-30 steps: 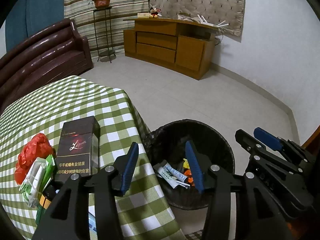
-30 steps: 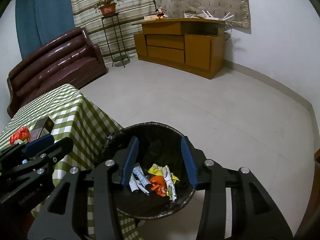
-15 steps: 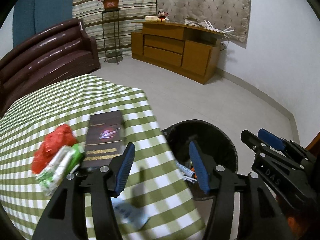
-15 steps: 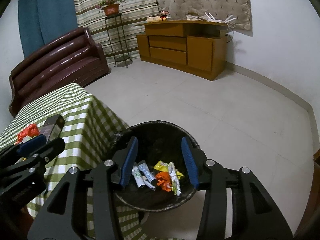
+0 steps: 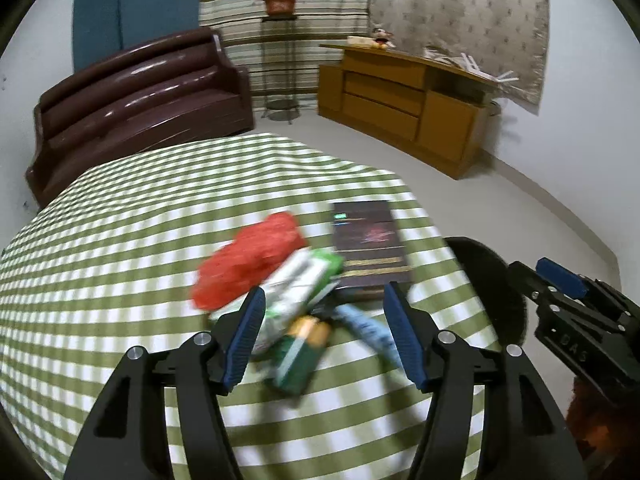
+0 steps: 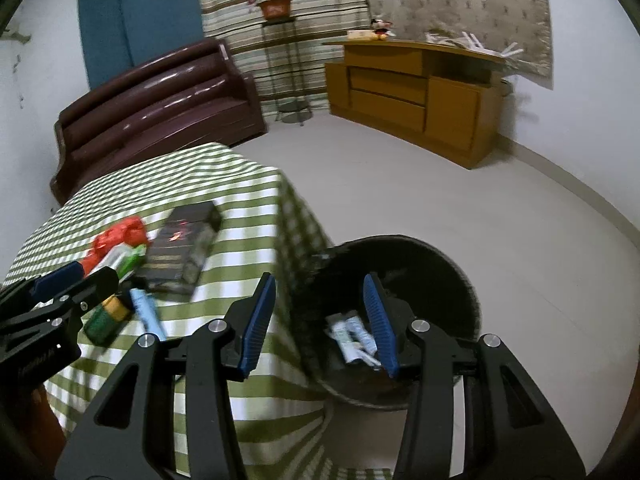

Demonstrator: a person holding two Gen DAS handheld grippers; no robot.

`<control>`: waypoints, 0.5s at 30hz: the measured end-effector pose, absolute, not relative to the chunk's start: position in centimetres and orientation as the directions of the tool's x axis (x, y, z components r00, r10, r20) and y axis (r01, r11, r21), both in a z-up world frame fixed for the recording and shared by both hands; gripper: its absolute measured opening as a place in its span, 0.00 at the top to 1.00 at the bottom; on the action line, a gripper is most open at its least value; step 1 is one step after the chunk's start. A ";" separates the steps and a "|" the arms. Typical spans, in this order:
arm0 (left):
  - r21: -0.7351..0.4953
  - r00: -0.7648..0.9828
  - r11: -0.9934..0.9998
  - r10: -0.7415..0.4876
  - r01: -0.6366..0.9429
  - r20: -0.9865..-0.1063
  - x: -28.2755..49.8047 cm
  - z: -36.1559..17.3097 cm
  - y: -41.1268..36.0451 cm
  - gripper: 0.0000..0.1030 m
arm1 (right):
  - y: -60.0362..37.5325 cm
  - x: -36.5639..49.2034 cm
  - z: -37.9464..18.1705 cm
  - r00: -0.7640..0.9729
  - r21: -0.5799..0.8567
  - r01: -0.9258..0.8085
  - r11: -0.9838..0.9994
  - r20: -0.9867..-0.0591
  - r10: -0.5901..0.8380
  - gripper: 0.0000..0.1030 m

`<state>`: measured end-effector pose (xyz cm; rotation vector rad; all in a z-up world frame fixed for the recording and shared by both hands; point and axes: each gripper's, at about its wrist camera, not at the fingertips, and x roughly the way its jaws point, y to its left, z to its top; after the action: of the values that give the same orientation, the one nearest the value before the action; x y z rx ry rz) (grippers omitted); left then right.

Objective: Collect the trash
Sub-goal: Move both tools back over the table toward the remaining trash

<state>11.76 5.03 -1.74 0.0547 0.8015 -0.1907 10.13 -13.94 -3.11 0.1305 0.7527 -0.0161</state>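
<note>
Trash lies on the green checked table (image 5: pixel 120 240): a red crumpled bag (image 5: pixel 248 260), a green-white wrapper (image 5: pixel 296 284), a green can (image 5: pixel 300 356), a blue tube (image 5: pixel 368 332) and a dark box (image 5: pixel 368 244). My left gripper (image 5: pixel 324 332) is open and empty, just above the can and wrapper. My right gripper (image 6: pixel 320 320) is open and empty, between the table edge and the black bin (image 6: pixel 432 280), which holds wrappers (image 6: pixel 352 336). The bin also shows in the left wrist view (image 5: pixel 488 280).
A brown sofa (image 5: pixel 136 108) stands behind the table. A wooden cabinet (image 5: pixel 408 108) and a plant stand (image 5: pixel 280 60) are against the far wall. Bare floor (image 6: pixel 480 208) lies around the bin.
Both grippers have swung left, from over the bin toward the table. The left gripper now sits over the pile of trash; the right one has the table edge in view.
</note>
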 end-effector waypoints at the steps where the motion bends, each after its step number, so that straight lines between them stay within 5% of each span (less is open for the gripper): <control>1: -0.023 0.680 0.983 -0.142 0.180 -0.720 11.7 -1.8 5.7 0.42 | -13.5 10.2 -3.1 0.728 0.112 0.052 0.992 -0.684 0.039 0.56; 15: -0.030 0.662 0.997 -0.073 0.076 -0.746 10.7 -2.8 12.0 0.41 | -6.6 9.9 -3.2 0.687 0.097 -0.091 0.991 -0.715 0.133 0.56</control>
<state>10.74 11.97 -2.81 0.0044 0.8435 -0.0845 9.93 -6.64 -3.23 0.0552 0.8042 0.1259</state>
